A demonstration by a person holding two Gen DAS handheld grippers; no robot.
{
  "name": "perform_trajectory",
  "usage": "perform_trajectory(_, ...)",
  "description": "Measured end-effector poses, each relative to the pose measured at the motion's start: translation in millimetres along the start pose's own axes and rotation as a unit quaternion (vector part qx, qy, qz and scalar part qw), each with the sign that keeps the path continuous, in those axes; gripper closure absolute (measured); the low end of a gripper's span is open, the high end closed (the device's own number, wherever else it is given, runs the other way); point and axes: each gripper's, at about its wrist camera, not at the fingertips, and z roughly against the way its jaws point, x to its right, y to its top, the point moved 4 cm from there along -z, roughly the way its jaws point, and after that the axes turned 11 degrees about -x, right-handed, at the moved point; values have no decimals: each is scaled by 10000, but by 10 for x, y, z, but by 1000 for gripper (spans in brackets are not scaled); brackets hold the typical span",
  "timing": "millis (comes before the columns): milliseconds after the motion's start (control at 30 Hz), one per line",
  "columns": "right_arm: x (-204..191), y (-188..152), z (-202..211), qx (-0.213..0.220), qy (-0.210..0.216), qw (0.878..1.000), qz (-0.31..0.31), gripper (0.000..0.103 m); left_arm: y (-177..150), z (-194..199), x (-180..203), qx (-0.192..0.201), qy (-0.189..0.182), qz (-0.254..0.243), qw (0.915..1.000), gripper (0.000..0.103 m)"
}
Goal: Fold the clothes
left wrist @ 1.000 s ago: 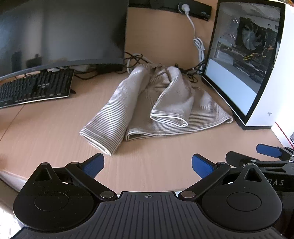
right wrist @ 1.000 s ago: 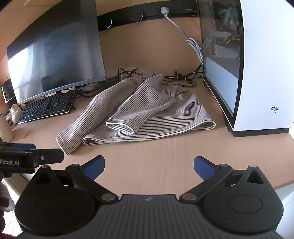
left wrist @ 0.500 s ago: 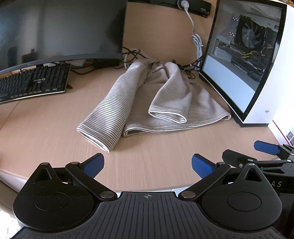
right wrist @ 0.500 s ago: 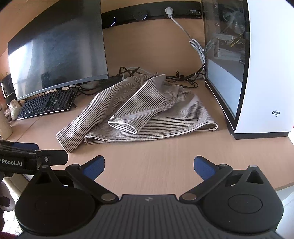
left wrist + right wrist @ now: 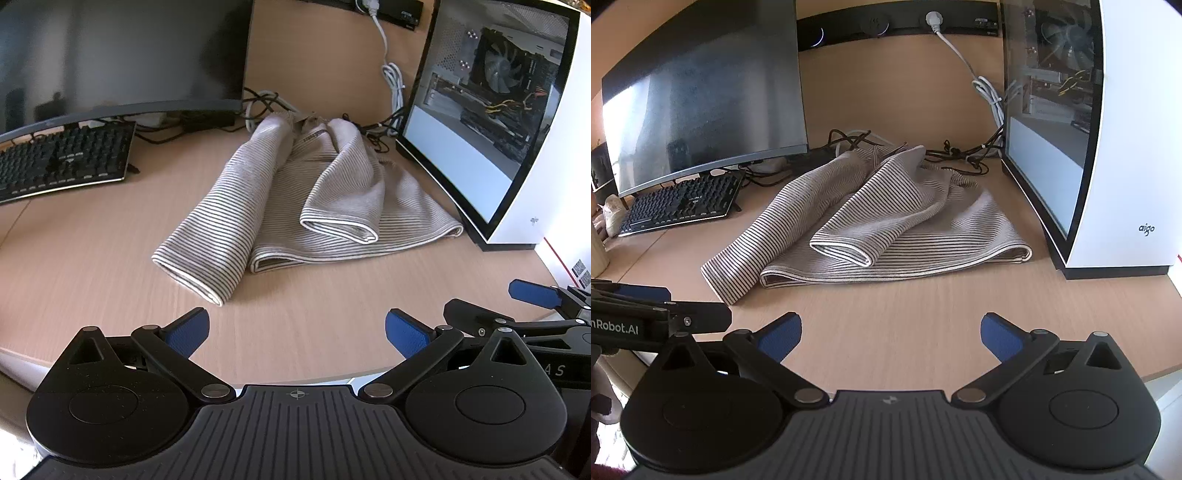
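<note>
Over on the far left, the black keyboard (image 5: 62, 158) is sitting on the wooden counter (image 5: 92, 258), tucked under the lower edge of the dark curved monitor (image 5: 122, 55). Moving along, the left tool (image 5: 295, 328) is hovering over the near edge of the counter with its blue-padded fingers (image 5: 186, 330) spread wide apart, gripping nothing. Now the centre: the striped shirt (image 5: 306, 199) is lying on the counter, well clear of both tools, its hem facing the cameras. One sleeve (image 5: 221, 221) is stretching out toward the left tool, its cuff resting flat on the wood just beside the hem; the other sleeve (image 5: 347, 192) is lying folded across the body of the shirt. Behind the collar, a tangle of dark and white cables (image 5: 388, 85) is trailing up the back wall. Further right, the right tool (image 5: 891, 332) is also holding over the bare counter edge, its fingers (image 5: 1001, 338) standing fully apart and empty. And at the far right, the white computer case (image 5: 1130, 147) with its glass side panel is standing upright just beside the shirt's right edge.
</note>
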Motion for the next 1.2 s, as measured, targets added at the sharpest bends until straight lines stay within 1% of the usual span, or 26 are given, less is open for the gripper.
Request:
perform_trajectory(333,-180,21,-83,-143,-231,9996,-23,0,73,-80,-229,-113,-207,-58,9997,0)
perform_trajectory(500,-213,36,-92,-254,-338,9989,-203,0,89,-175,-323,-304,-364,-94,9988,0)
perform_trajectory(567,-212,44,-85,-335,-373,9984,-263,0,102,-238,-360,-441,-431,-61,9981,0)
perform_trajectory(733,-126,108,-80,-373,-476,9976,-325,0,204,-392,-380,-610,-574,-3,9965,0)
perform_trajectory(800,-69,148,-91,-370,-522,9973,-356,0,314,-437,-333,-571,-579,-79,9967,0)
perform_trajectory(900,22,252,-165,-349,-549,9972,-356,0,539,-536,-218,-446,-435,-191,9979,0)
perform_trajectory(967,89,329,-243,-324,-482,9977,-343,0,682,-600,-141,-409,-352,-163,9984,0)
perform_trajectory(1067,216,461,-407,-366,-285,9982,-376,0,893,-690,-27,-360,-229,-108,9990,0)
perform_trajectory(1133,301,581,-553,-375,-135,9985,-376,0,1009,-748,52,-294,-120,-215,9993,0)
perform_trajectory(1200,381,732,-715,-378,-4,9985,-399,0,1110,-836,97,-285,78,-262,9992,0)
